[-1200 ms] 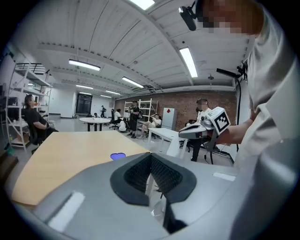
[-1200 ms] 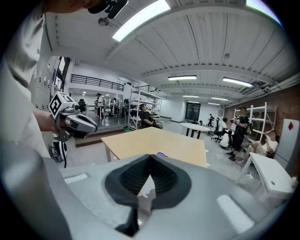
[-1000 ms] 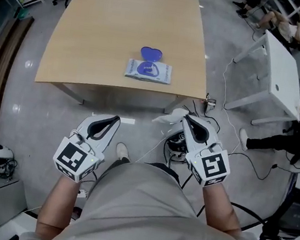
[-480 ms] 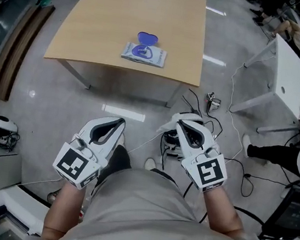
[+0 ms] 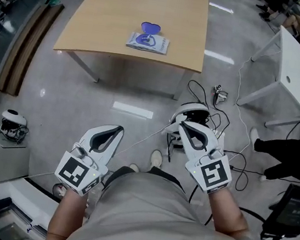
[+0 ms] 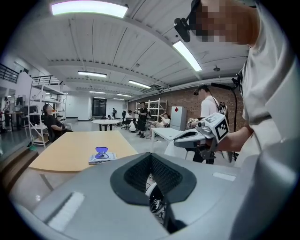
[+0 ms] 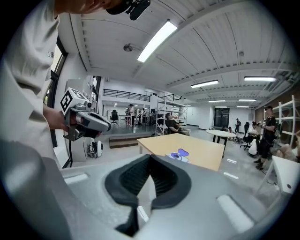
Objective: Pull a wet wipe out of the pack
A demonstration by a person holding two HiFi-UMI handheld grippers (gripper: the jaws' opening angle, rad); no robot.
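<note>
On the far side of the scene, the flat white wet-wipe pack with purple print (image 5: 148, 43) lies on the pale wooden table (image 5: 155, 4), close to its near edge. Its rounded blue lid (image 5: 147, 27) is flipped open toward the far side.

Both claws are held low and near, close to the person's grey-shirted body (image 5: 147, 216), over the grey floor and well apart from the table. The white left gripper with its square-marker cube (image 5: 117, 130) points far, its dark jaws together with nothing between them. The white right gripper (image 5: 182, 121) sits level with it to the right, its jaws clamped on a thin white wet wipe (image 7: 146, 192), which shows as a pale sliver between the pads. Just beyond its tip, black cables (image 5: 217, 118) trail across the floor, and a white table (image 5: 292, 70) stands at far right
</note>
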